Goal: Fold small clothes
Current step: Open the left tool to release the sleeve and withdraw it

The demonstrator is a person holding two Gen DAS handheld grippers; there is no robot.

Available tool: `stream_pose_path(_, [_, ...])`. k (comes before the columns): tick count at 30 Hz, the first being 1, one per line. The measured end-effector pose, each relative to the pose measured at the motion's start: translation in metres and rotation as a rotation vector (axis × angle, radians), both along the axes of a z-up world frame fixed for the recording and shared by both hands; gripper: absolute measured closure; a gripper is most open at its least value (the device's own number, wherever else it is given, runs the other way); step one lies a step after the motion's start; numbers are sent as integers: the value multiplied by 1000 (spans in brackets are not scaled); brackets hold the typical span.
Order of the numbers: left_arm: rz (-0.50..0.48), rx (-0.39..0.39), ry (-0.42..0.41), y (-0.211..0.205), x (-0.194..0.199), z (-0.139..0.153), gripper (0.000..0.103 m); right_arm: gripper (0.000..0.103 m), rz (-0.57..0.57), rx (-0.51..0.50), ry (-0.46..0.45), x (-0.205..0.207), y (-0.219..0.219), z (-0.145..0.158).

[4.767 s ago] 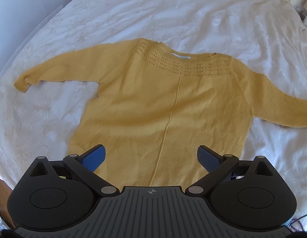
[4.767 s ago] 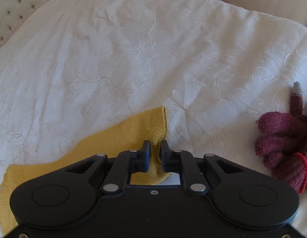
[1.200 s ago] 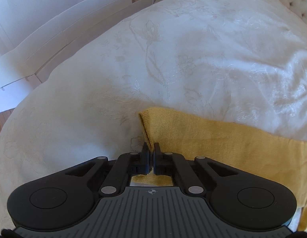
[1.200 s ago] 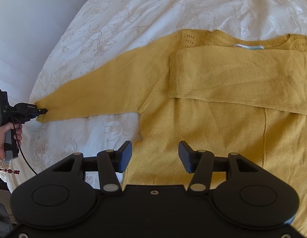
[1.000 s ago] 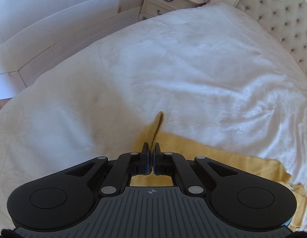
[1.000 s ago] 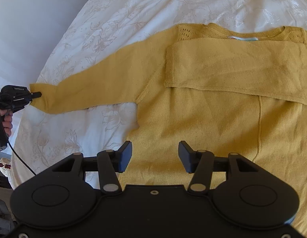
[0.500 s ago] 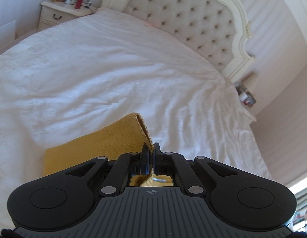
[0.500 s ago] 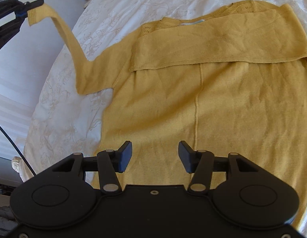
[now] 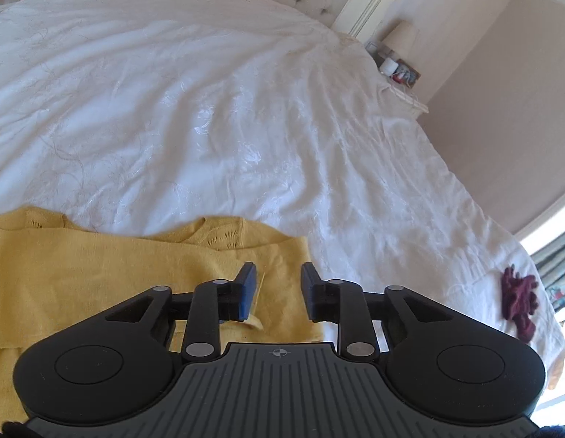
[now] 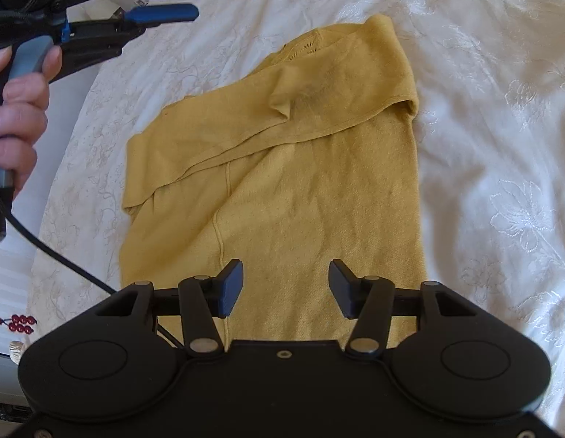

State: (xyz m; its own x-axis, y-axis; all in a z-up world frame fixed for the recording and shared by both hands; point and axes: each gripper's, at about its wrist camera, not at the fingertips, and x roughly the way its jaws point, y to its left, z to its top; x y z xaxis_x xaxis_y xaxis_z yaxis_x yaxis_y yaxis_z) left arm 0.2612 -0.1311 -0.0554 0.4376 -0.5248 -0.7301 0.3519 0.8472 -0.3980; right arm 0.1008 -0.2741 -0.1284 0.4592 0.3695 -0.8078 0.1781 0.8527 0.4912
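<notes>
Sweater (image 10: 282,182) flat on bed (image 10: 501,146), both sleeves folded across chest. Left claw (image 9: 275,288) just opening, sleeve cuff released beneath. Right claw (image 10: 286,288) apart over hem, empty.

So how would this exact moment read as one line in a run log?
yellow sweater: both sleeves folded across chest | left gripper: jaws just opened, sleeve cuff released | right gripper: open, empty | bed
</notes>
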Motion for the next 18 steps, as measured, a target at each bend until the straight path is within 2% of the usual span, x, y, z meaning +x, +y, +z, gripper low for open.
stream_pose_path(2, [9, 42, -21, 14, -13, 0, 70, 44, -11, -17, -11, 7, -6, 1])
stream_pose_path(5, [68, 153, -38, 41, -21, -8, 68, 44, -25, -42, -33, 24, -14, 3])
stream_pose_path(9, [197, 305, 11, 96, -15, -34, 67, 44, -42, -69, -66, 61, -22, 2])
stream_pose_path(14, [380, 346, 100, 167, 1, -63, 67, 44, -79, -64, -75, 110, -31, -8])
stream_pose_path(18, [445, 364, 122, 196, 17, -81, 67, 44, -102, -67, -55, 143, -33, -21])
